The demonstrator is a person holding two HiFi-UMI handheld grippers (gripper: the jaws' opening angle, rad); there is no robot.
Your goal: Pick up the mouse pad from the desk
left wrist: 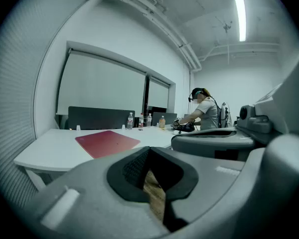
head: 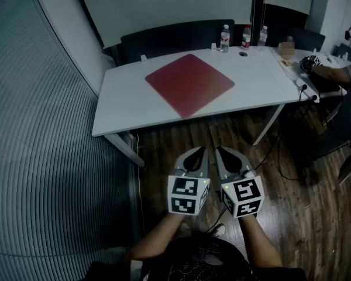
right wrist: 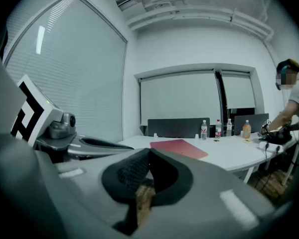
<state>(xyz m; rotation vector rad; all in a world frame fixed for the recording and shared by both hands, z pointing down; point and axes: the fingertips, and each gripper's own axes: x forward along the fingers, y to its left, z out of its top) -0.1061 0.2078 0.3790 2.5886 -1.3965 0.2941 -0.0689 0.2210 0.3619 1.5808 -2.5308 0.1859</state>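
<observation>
We hold the left gripper [head: 196, 157] and right gripper [head: 227, 157] closed and empty, side by side, well short of the pad [head: 189, 83] lying flat on the tabletop [head: 128, 101].

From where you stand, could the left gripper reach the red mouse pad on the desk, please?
Probably not yet: the left gripper hangs shut over the wooden floor, short of the white desk, and the red mouse pad lies further in. Nothing blocks the way.
</observation>
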